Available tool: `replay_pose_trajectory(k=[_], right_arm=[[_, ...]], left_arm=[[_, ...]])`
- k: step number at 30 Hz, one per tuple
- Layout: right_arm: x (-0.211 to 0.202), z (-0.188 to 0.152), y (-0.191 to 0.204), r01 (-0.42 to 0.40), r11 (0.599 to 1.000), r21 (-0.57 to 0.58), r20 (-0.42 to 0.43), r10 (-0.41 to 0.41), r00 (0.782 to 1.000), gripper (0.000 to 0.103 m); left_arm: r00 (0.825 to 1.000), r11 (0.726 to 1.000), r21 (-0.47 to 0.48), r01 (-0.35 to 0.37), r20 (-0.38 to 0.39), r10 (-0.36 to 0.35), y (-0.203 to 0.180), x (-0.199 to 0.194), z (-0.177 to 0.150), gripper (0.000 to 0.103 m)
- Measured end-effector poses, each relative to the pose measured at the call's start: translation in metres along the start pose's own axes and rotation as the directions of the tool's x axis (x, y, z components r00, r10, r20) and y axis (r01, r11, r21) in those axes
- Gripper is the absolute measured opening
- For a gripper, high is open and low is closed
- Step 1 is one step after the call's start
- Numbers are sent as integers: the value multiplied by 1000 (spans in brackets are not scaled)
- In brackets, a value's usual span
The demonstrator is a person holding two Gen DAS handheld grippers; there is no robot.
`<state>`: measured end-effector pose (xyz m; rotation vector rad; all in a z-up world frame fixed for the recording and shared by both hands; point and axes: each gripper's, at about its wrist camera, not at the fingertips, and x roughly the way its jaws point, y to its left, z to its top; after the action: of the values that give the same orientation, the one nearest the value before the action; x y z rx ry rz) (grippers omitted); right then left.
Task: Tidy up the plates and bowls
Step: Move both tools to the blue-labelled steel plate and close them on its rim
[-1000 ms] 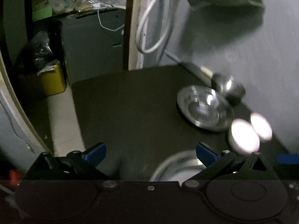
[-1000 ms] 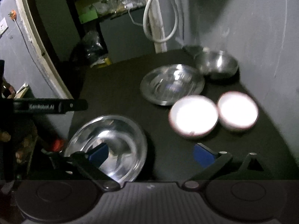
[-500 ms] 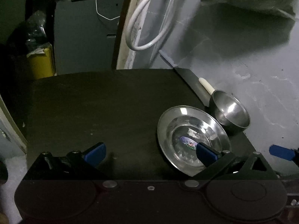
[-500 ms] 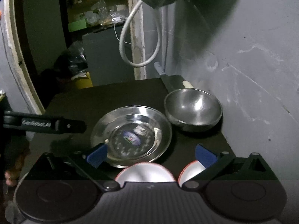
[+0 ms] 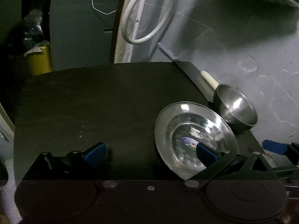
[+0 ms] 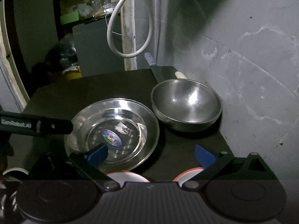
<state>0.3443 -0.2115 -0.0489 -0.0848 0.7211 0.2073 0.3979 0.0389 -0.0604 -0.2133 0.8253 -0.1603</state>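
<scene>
Nearest the right claw (image 6: 150, 154), two white bowls with red rims (image 6: 129, 175) sit at the near edge of the dark worktop (image 6: 89, 91), mostly hidden under the tool's body. The right claw's jaws stand wide and are closing a little, with nothing pressed between the blue pads; its left pad hangs over the near rim of the steel plate (image 6: 112, 132), its right pad over bare worktop.

The left claw (image 5: 149, 154) is released too, jaws apart and empty. Its right pad overlaps the same steel plate (image 5: 194, 140), while its left pad sits above empty worktop, so the plate lies to the right of that claw's centre line.

Just beyond the plate, toward the far right corner by the wall, the steel bowl (image 6: 186, 104) stands upright, close beside the plate's rim, perhaps touching. Behind it a knife (image 6: 162, 72) lies along the far right edge.

The plate is round, so no long axis matters; what counts is that it lies ahead and left of the right claw, ahead and right of the left one. Either could reach it; the right looks better placed for the bowl.
</scene>
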Motion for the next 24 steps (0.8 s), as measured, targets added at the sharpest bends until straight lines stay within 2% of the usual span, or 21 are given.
replay_pose_trajectory(k=[5, 7, 10, 12, 14, 16, 18, 20, 23, 24], right_arm=[[6, 2, 1, 3, 1000, -10, -4, -3, 1000, 87], [10, 3, 0, 2, 1000, -6, -11, -2, 1000, 85], [15, 5, 0, 13, 1000, 5, -18, -13, 1000, 78], [19, 7, 1, 14, 1000, 11, -22, -14, 1000, 73], [22, 7, 2, 12, 1000, 13, -30, -11, 999, 66], [26, 8, 2, 8, 1000, 18, -42, -7, 999, 56], [30, 7, 1, 6, 1000, 30, -50, -4, 999, 51], [32, 7, -1, 4, 999, 43, -56, -2, 998, 40], [35, 7, -2, -2, 998, 56, -64, 6, 998, 32], [35, 7, -3, -9, 998, 63, -65, 13, 998, 30]], left_arm=[[1000, 1000, -14, 24, -10, -25, -3, 4, 0, 101], [999, 999, -14, 41, -14, -41, -5, 5, 0, 96], [1000, 999, -27, 31, 4, -31, -7, 5, 0, 90], [999, 998, -46, 36, 9, -36, -5, 5, 1, 81], [999, 997, -61, 38, 7, -37, -4, 6, 3, 76], [999, 998, -61, 32, 3, -32, -4, 8, 4, 69], [999, 997, -62, 36, -7, -37, -4, 10, 5, 53], [999, 996, -69, 49, -19, -50, -3, 12, 5, 45], [996, 994, -70, 79, -32, -82, -3, 14, 3, 29], [996, 995, -68, 79, -38, -82, -4, 15, 3, 27]])
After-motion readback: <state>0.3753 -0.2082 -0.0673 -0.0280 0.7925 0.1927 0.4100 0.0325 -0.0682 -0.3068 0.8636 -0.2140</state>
